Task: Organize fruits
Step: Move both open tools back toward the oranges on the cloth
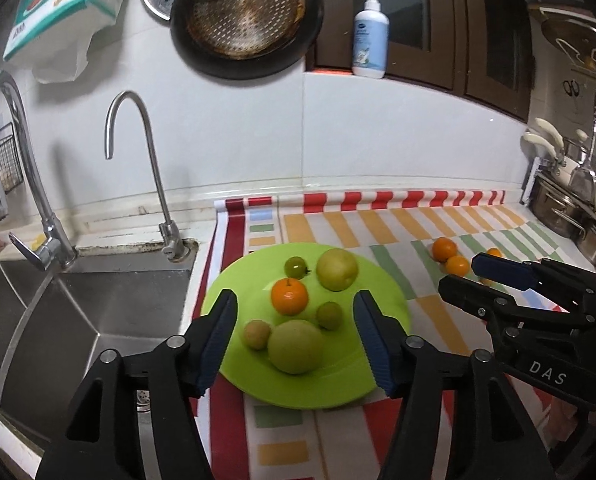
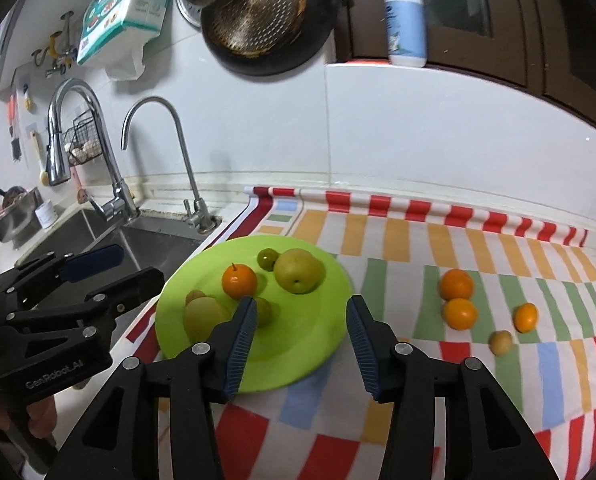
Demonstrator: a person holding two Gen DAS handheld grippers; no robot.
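Broadly: striped cloth [image 2: 418,240] covered counter right of sink [image 1: 98,300]. Green plate [image 2: 298,344] near cloth's left edge held six fruits; orange [image 2: 239,281] at plate's 10 o'clock. Three oranges [image 2: 459,313] and small yellow fruit [image 2: 500,342] loose at plate's 3 o'clock. Left gripper [image 1: 294,338], right gripper [image 2: 301,346] above plate, jaws parted, holding nothing.

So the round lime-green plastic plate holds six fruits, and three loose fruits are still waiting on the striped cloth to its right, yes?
Nearly. The round lime-green plastic plate does hold six fruits, but four fruits wait on the striped cloth, not three: three oranges and a small yellowish fruit. The right wrist view shows all four.
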